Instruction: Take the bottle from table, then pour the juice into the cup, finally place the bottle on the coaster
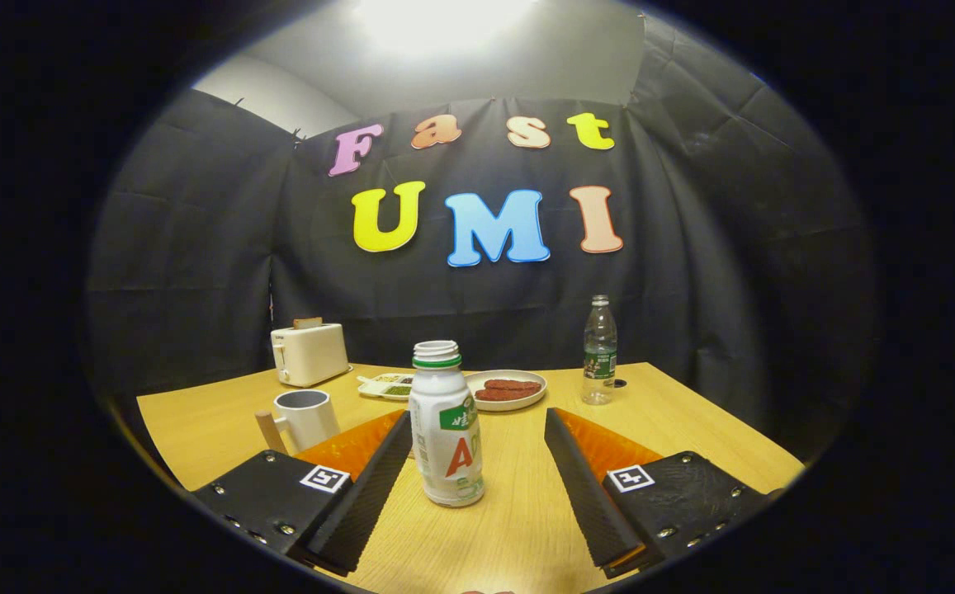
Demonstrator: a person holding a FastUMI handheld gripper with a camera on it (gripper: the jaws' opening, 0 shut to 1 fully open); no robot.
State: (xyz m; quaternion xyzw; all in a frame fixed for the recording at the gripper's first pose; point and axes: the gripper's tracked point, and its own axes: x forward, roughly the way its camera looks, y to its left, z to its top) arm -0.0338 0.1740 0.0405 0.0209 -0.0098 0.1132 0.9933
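Note:
A white juice bottle (445, 429) with a green label and an uncapped neck stands upright on the wooden table (692, 429). It sits between my two fingers, closer to the left one, and neither finger touches it. My gripper (478, 422) is open wide around it. A white cup (306, 417) with a wooden handle stands just beyond the left finger. I cannot make out a coaster.
A white toaster (309, 353) stands at the back left. Beyond the bottle lie a small divided tray (386, 385) and a plate with reddish food (506, 388). A clear water bottle (599, 351) stands at the back right.

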